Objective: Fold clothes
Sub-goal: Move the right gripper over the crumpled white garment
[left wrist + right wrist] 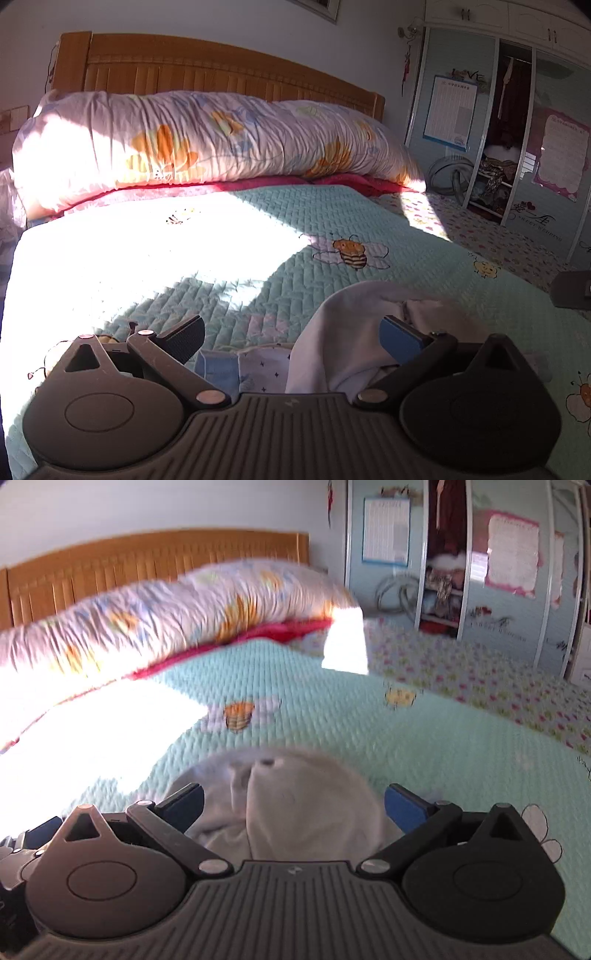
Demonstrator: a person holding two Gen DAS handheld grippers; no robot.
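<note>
A sunlit bedroom: a wide bed under a mint-green quilted bedspread printed with cartoon bees, a rolled floral duvet bunched against the slatted wooden headboard, and a pale blue sliding-door wardrobe standing open at the far side. The clothes lie at the near edge of the bed: a crumpled pale grey-white garment heaped in a soft mound, with a light blue piece dotted with small stars tucked just beside it. The left gripper hovers low over that heap with its jaws spread wide, cloth between them but not pinched. The right gripper is likewise fully spread, straddling the grey mound without pressing it. By my reckoning folding has barely begun; the garment first needs picking out of the heap and laying flat, so each gripper should find an edge or corner to nip and draw apart
</note>
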